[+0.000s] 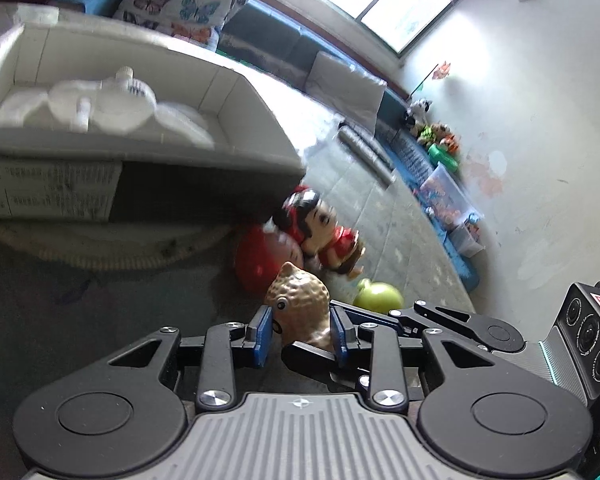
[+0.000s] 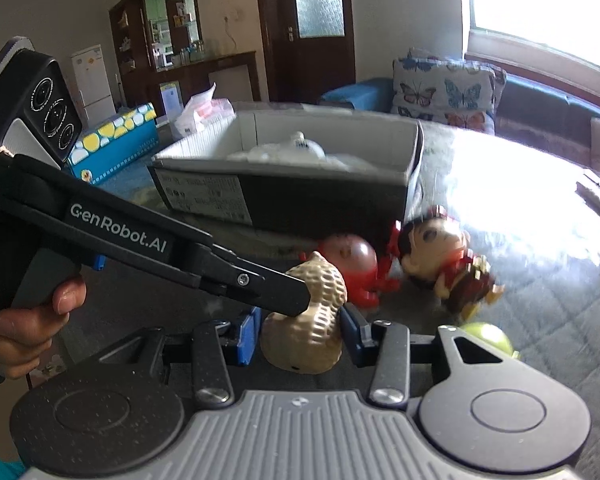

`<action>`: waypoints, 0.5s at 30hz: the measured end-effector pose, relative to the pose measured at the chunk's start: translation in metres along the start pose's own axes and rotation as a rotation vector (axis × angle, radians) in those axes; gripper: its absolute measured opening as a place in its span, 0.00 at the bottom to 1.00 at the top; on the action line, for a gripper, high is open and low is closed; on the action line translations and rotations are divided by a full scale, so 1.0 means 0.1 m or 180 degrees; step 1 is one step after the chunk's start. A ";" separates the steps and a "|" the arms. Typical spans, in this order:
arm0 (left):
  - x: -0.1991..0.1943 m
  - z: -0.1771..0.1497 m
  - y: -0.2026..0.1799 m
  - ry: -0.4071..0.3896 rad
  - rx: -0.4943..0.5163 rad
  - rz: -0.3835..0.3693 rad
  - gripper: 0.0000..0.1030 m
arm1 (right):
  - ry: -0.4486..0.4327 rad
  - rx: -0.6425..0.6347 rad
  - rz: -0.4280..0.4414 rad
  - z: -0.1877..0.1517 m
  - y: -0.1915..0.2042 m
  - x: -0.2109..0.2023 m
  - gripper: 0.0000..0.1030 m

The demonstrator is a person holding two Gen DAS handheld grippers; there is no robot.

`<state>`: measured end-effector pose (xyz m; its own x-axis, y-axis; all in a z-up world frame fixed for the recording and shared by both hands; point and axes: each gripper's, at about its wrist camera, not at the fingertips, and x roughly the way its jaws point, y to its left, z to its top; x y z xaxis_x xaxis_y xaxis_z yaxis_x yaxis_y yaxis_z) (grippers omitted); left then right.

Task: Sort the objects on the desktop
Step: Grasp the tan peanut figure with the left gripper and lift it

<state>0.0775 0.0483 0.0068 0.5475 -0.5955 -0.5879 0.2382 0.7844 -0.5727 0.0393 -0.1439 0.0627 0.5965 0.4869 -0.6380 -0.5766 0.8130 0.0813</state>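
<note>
A tan peanut-shaped toy [image 1: 300,304] sits between the blue pads of my left gripper [image 1: 302,330], which is shut on it. The same peanut toy [image 2: 308,316] also sits between the pads of my right gripper [image 2: 300,336], which closes on it from the other side. The left gripper's black finger [image 2: 260,288] crosses in front of the peanut in the right wrist view. A red round toy [image 1: 260,262], a doll in a red dress [image 1: 324,232] and a green toy [image 1: 380,296] lie just beyond. An open box [image 1: 236,96] with a white object inside stands behind them.
The box [image 2: 284,188] rests on a round woven mat [image 1: 112,248] on the table. A sofa with butterfly cushions [image 2: 448,88] is behind. Toy bins [image 1: 448,196] line the far wall. A blue patterned carton [image 2: 116,140] lies left.
</note>
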 end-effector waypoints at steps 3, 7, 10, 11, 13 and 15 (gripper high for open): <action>-0.11 0.15 -0.05 -0.0152 0.0047 0.0021 0.32 | -0.0133 -0.0077 -0.0006 0.16 0.02 -0.03 0.42; -0.19 0.44 -0.05 -0.0329 0.0091 0.0063 0.32 | -0.0300 -0.0177 -0.0037 0.46 0.02 0.04 0.42; -0.19 0.69 -0.01 -0.0442 0.0092 0.0098 0.32 | -0.0399 -0.0245 -0.0060 0.70 -0.01 0.15 0.42; -0.17 0.78 0.00 -0.0477 0.0094 0.0121 0.32 | -0.0420 -0.0265 -0.0066 0.78 -0.03 0.21 0.42; -0.11 0.93 0.04 -0.0512 0.0095 0.0167 0.32 | -0.0438 -0.0272 -0.0068 0.92 -0.07 0.31 0.42; -0.04 1.09 0.13 -0.0518 0.0051 0.0207 0.32 | -0.0417 -0.0268 -0.0065 1.08 -0.13 0.46 0.42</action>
<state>0.1654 0.0794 0.0640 0.6846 -0.5085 -0.5223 0.2102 0.8238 -0.5265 0.1344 -0.0976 0.1147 0.6733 0.5125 -0.5330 -0.6050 0.7962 0.0014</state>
